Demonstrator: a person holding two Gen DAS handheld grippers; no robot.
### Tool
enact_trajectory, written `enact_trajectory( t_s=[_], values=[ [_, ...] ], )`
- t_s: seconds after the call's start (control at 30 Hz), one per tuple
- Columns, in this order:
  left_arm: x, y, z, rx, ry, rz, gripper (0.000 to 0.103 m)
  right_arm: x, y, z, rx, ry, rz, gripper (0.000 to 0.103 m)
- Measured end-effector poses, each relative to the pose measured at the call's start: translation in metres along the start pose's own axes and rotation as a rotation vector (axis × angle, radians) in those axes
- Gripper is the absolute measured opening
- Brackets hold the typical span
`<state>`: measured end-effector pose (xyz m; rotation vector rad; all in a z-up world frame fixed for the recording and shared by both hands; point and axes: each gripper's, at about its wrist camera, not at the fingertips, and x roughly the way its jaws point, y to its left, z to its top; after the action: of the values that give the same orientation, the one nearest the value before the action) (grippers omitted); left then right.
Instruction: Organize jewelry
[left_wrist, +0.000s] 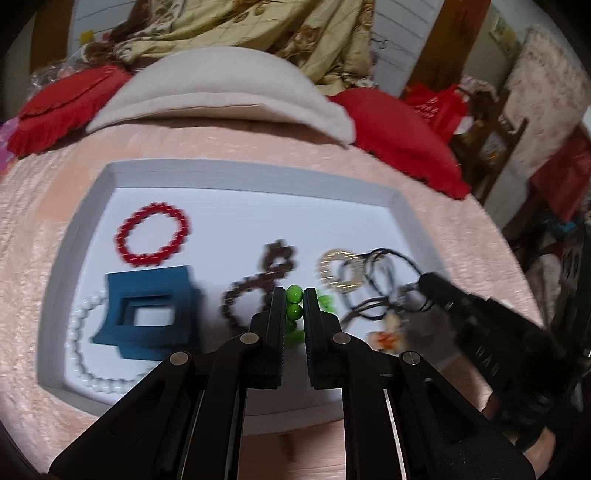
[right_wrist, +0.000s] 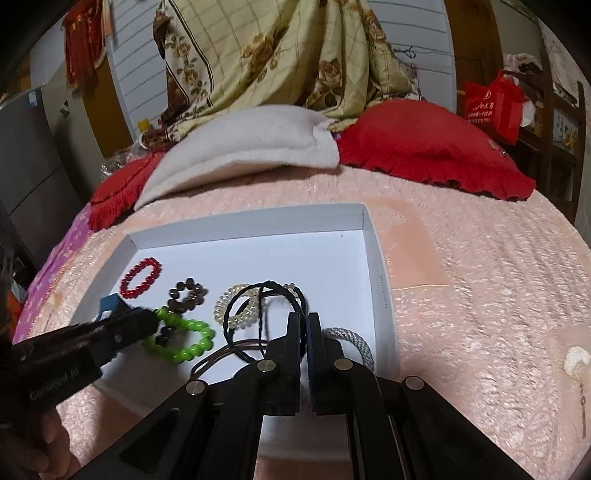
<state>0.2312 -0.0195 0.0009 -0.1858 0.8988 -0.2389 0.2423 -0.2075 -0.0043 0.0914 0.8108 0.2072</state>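
Note:
A white tray (left_wrist: 79, 221) on the pink bedspread holds the jewelry. My left gripper (left_wrist: 294, 299) is shut on the green bead bracelet (left_wrist: 294, 295), which also shows in the right wrist view (right_wrist: 192, 345). My right gripper (right_wrist: 303, 319) is shut on a black cord necklace (right_wrist: 236, 299); it appears in the left wrist view (left_wrist: 424, 284) at the tray's right side. In the tray lie a red bead bracelet (left_wrist: 153, 234), a white pearl strand (left_wrist: 79, 332), a blue clip (left_wrist: 147, 310), a brown bead string (left_wrist: 271, 269) and a coiled clear hair tie (right_wrist: 240, 304).
A grey braided band (right_wrist: 351, 341) lies by my right gripper. A small shell pendant (right_wrist: 576, 363) lies on the bedspread to the right, outside the tray. A white pillow (right_wrist: 251, 147) and red cushions (right_wrist: 424, 147) are behind the tray.

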Motion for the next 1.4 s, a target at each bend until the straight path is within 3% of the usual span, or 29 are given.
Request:
enact_trajectory(
  t_s=[0.17, 0.27, 0.33, 0.4, 0.43, 0.5, 0.8, 0.87, 0.93, 1.0, 1.03, 1.1, 1.17, 1.2, 1.27, 1.4],
  values=[
    [0.001, 0.003, -0.006, 0.025, 0.008, 0.058, 0.008, 0.010, 0.002, 0.001, 0.015, 0.012, -0.002, 0.003],
    [0.001, 0.000, -0.009, 0.046, 0.010, 0.069, 0.013, 0.008, 0.006, 0.001, 0.007, 0.005, -0.002, 0.003],
    [-0.002, 0.002, -0.009, 0.049, 0.006, 0.072, 0.036, 0.006, 0.008, 0.002, -0.003, -0.003, -0.013, 0.006],
    [-0.007, 0.003, -0.008, 0.047, -0.019, 0.073, 0.045, 0.004, 0.008, 0.002, -0.006, -0.010, -0.024, 0.017],
    [-0.008, 0.003, -0.007, 0.047, -0.026, 0.078, 0.045, 0.002, 0.006, 0.001, -0.004, -0.016, -0.030, 0.031],
    [-0.013, 0.005, -0.005, 0.048, -0.039, 0.090, 0.045, -0.003, 0.005, 0.001, -0.001, -0.034, -0.036, 0.038],
    [-0.042, 0.011, -0.018, 0.065, -0.090, 0.151, 0.045, -0.034, 0.003, -0.006, 0.041, -0.074, 0.000, 0.038],
    [-0.056, 0.015, -0.024, 0.051, -0.108, 0.179, 0.054, -0.052, 0.009, -0.014, 0.042, -0.092, 0.009, 0.038],
    [-0.071, 0.016, -0.033, 0.060, -0.135, 0.223, 0.070, -0.069, 0.014, -0.023, 0.042, -0.098, 0.009, 0.043],
    [-0.090, 0.017, -0.048, 0.069, -0.171, 0.266, 0.075, -0.090, 0.021, -0.040, 0.040, -0.097, 0.007, 0.043],
    [-0.100, 0.019, -0.056, 0.063, -0.181, 0.264, 0.082, -0.099, 0.022, -0.047, 0.044, -0.094, 0.014, 0.044],
    [-0.112, 0.024, -0.072, 0.042, -0.178, 0.248, 0.090, -0.116, 0.027, -0.060, 0.049, -0.099, 0.031, 0.046],
    [-0.115, 0.025, -0.087, 0.040, -0.121, 0.249, 0.103, -0.127, 0.033, -0.069, 0.026, -0.100, 0.026, 0.055],
    [-0.116, 0.025, -0.096, 0.047, -0.099, 0.255, 0.102, -0.132, 0.037, -0.073, 0.004, -0.101, 0.019, 0.061],
    [-0.121, 0.017, -0.107, 0.078, -0.095, 0.287, 0.102, -0.140, 0.044, -0.082, -0.047, -0.095, 0.016, 0.062],
    [-0.150, -0.008, -0.119, 0.164, -0.187, 0.335, 0.102, -0.154, 0.049, -0.099, -0.084, -0.110, -0.020, 0.063]
  ],
)
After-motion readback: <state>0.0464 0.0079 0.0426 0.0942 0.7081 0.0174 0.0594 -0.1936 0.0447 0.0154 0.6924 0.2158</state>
